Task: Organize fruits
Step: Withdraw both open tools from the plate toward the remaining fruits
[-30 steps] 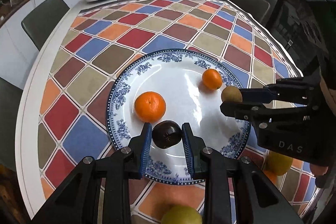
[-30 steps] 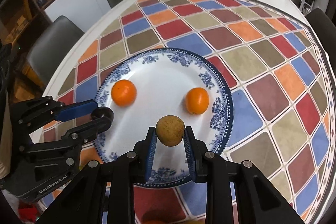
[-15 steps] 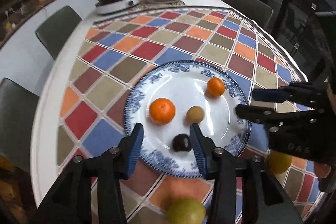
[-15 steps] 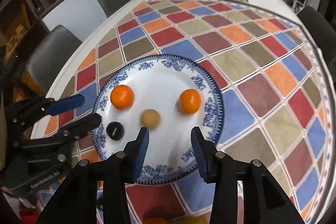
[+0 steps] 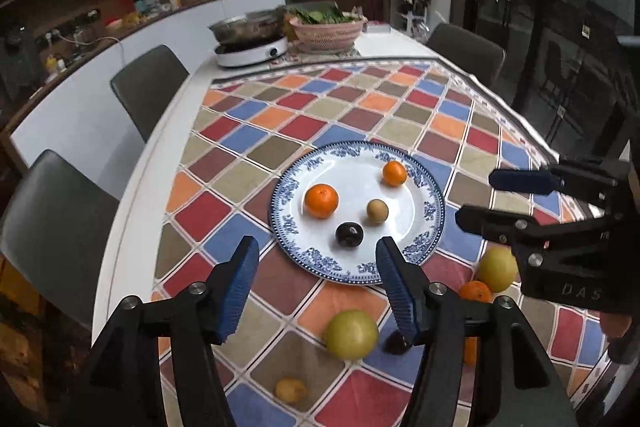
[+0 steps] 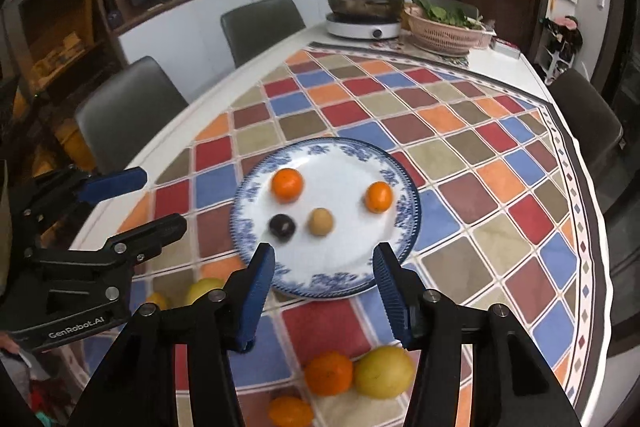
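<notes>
A blue-and-white plate (image 5: 412, 215) on the chequered cloth holds two oranges (image 5: 321, 201) (image 5: 394, 173), a tan fruit (image 5: 377, 211) and a dark plum (image 5: 349, 234). My left gripper (image 5: 316, 251) hovers above the plate's near rim, jaws opening, nothing between them. My right gripper (image 6: 324, 253) hangs over the near rim of the same plate (image 6: 348, 163), jaws also opening and empty, short of the tan fruit (image 6: 321, 221) and plum (image 6: 282, 225). Each gripper shows in the other's view: the right gripper (image 5: 478, 197), the left gripper (image 6: 160, 201).
Loose fruit lies on the cloth near me: a green-yellow fruit (image 5: 351, 334), a small yellow fruit (image 5: 291, 389), an orange (image 6: 329, 373) and a yellow fruit (image 6: 384, 371). A cooker with a pot (image 5: 250, 45) and a basket of greens (image 5: 326, 29) stand at the far end. Chairs (image 5: 150, 87) line the table.
The left gripper let go of the plum and the right let go of the tan fruit; both fruits now lie on the plate. Both grippers opened and drew back and up.
</notes>
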`<state>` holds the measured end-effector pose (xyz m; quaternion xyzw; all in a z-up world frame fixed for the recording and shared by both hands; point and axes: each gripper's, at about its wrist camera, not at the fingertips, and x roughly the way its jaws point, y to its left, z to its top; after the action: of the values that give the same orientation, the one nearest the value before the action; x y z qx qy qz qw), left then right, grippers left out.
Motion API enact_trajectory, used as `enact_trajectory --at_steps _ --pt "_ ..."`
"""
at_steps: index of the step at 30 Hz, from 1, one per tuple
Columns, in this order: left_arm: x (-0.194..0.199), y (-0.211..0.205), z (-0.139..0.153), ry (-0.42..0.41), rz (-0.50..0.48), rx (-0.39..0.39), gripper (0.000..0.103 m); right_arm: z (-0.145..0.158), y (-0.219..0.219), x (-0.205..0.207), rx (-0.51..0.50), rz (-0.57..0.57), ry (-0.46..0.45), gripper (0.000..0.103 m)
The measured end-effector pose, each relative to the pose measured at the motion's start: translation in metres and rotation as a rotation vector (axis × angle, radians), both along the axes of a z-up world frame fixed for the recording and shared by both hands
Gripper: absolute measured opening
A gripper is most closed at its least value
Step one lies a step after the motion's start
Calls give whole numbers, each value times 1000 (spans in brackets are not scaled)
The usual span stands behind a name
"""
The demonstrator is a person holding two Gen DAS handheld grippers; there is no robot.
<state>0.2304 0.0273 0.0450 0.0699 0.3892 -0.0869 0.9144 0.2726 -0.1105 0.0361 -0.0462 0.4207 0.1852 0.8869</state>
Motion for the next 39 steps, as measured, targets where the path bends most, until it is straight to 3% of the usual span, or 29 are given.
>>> enact_trajectory --at_steps 11,23,39 --pt "-52 25 8 -70 83 -15 65 -2 20 -47 31 49 -10 52" --pt "-87 43 -23 -10 112 -6 65 -30 43 -79 9 107 51 52" --pt "-95 57 -82 128 79 -7 65 -70 61 -86 -62 121 137 52"
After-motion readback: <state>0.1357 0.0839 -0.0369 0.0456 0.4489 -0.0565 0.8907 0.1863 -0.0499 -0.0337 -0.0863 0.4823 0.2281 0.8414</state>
